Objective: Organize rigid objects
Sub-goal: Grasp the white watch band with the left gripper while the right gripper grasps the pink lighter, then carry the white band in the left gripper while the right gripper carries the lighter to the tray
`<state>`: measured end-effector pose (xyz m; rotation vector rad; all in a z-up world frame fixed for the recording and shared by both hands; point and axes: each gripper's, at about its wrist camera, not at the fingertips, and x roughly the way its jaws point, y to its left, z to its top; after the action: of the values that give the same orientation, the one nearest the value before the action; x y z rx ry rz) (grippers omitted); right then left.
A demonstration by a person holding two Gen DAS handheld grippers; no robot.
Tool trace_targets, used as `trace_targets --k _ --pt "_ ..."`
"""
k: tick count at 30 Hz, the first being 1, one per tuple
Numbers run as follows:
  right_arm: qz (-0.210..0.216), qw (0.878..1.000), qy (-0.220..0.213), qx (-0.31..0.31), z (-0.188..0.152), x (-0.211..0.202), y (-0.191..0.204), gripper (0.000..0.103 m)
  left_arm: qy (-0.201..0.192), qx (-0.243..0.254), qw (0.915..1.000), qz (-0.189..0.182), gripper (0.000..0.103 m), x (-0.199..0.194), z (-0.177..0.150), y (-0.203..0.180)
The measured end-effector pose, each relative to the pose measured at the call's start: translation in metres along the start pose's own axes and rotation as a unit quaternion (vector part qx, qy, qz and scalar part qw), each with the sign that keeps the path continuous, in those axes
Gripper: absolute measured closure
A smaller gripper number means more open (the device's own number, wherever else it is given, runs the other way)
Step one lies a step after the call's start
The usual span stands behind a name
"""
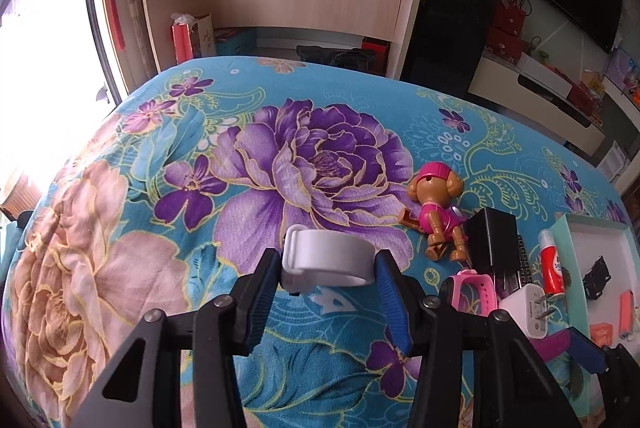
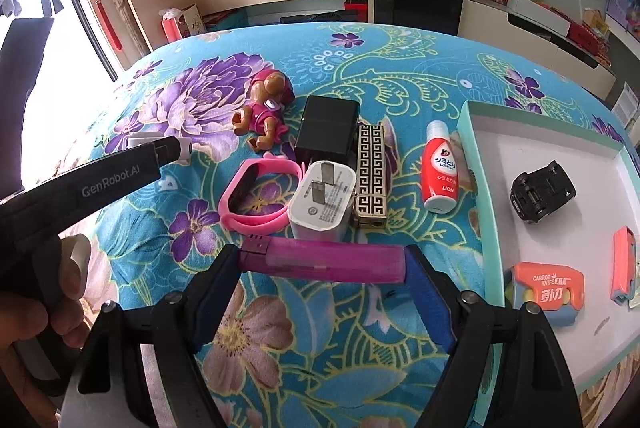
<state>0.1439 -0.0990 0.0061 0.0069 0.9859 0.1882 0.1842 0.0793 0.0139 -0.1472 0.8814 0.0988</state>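
Your left gripper (image 1: 326, 282) has its two blue-padded fingers set wide, and they press on the two sides of a white watch band (image 1: 326, 260), a looped strap that fills the gap from one pad to the other; the band sits at the fingertips above the flowered blue bedspread (image 1: 160, 148), though you cannot tell from this view whether it is lifted clear of the cloth. Your right gripper (image 2: 322, 264) is spread wider still and clamps a translucent purple lighter (image 2: 324, 262) endwise, one finger on the dark cap end and the other on the base, so the lighter lies crosswise between the tips. Just beyond it on the bedspread are a white plug adapter (image 2: 320, 204), touching a black and gold patterned lighter (image 2: 370, 176) on its right, and a pink watch (image 2: 252, 196) on its left. Behind those stand a black charger block (image 2: 326, 132) and a pink and brown toy dog (image 2: 266, 108) lying on its side. A red and white bottle (image 2: 440, 168) lies near the tray's left wall. The shallow tray (image 2: 476, 164) with teal walls sits to your right and holds a black toy car (image 2: 542, 192), an orange carrot knife toy (image 2: 550, 286) and another orange piece (image 2: 624, 264) near the frame edge. In the right wrist view your left gripper's black body reaches in from the left.
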Motion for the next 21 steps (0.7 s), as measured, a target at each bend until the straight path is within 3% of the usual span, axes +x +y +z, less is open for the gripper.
trace_targets --k 5,17,21 --pt "-0.003 1.000 -0.027 0.010 0.006 -0.016 -0.007 0.021 -0.034 0.005 0.9994 -0.005 0.052 -0.025 0.006 -0.004" --pt "-0.018 0.997 -0.061 0.054 0.012 -0.038 -0.044 0.021 -0.074 0.039 0.9964 -0.015 0.052 -0.060 0.009 -0.035" --pt "-0.026 0.995 -0.068 0.072 0.013 -0.043 -0.062 0.021 -0.086 0.046 0.9945 -0.038 0.052 -0.070 0.010 -0.050"
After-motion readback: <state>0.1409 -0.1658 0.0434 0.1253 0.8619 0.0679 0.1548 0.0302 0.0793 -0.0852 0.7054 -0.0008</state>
